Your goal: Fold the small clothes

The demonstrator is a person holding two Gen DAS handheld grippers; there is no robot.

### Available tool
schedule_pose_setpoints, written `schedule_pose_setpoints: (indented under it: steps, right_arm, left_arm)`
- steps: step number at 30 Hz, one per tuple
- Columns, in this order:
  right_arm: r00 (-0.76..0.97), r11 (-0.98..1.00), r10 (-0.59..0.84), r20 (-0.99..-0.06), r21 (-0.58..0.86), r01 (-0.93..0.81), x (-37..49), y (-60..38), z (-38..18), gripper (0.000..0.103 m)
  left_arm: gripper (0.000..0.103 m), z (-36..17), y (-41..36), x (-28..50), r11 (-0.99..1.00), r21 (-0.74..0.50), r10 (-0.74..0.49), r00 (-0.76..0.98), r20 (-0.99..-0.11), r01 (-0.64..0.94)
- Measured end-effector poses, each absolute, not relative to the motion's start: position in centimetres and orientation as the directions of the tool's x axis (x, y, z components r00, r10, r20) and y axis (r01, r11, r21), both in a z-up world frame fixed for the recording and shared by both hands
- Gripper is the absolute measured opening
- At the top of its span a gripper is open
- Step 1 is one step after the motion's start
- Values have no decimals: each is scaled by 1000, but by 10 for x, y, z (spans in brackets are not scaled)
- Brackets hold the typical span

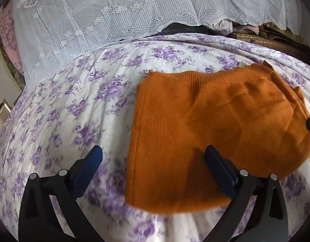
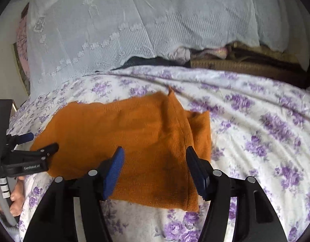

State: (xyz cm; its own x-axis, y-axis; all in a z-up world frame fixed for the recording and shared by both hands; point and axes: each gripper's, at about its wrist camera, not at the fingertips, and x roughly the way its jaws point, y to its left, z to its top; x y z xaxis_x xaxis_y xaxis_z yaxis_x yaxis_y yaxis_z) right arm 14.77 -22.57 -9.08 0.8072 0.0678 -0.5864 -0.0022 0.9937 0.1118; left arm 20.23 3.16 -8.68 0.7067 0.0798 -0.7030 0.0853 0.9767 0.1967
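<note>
1. A bed fills both views, covered by a white bedspread [image 1: 78, 109] printed with purple flowers and lightly wrinkled.
2. Beyond the far edge of the bedspread hangs a white lace cloth [image 1: 106, 14] with a flower border; its scalloped hem ends just above the bedspread.
3. Under that hem, a heap of folded fabrics [image 2: 221, 57] in pale pink, brown and dark tones shows at the far side of the bedspread.
4. An orange knitted garment [image 1: 211, 109] lies flat on the bedspread, ribbed along its far hem, with a narrower layer sticking out from under its right-hand side [image 2: 201, 127].
5. The left gripper [image 1: 153, 157] hovers over the near left edge of the orange garment with its jaws wide apart; its blue-padded fingers [image 1: 88, 171] hold nothing, one over the bedspread and the other over the knit.
6. From the right wrist view the left gripper [image 2: 44, 144] reaches in from the left edge, a bare hand [image 2: 15, 199] on its handle.
7. The right gripper [image 2: 155, 157] stands over the near right part of the orange garment, jaws spread and empty, both blue pads above the knit.
</note>
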Motion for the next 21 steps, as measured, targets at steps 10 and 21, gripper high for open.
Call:
schedule_pose_setpoints:
  steps: [10,21]
  right_arm:
    - [705,998,-6,-709,-45,-37,174,-199,-107,84]
    - [785,999,43,-618,6,-50,155,-177,-80,85]
  left_arm:
    - [99,-97,15,191,953,287,140,704,-696,95]
    - [99,-85,18,178,973,218,95,734,-673,73]
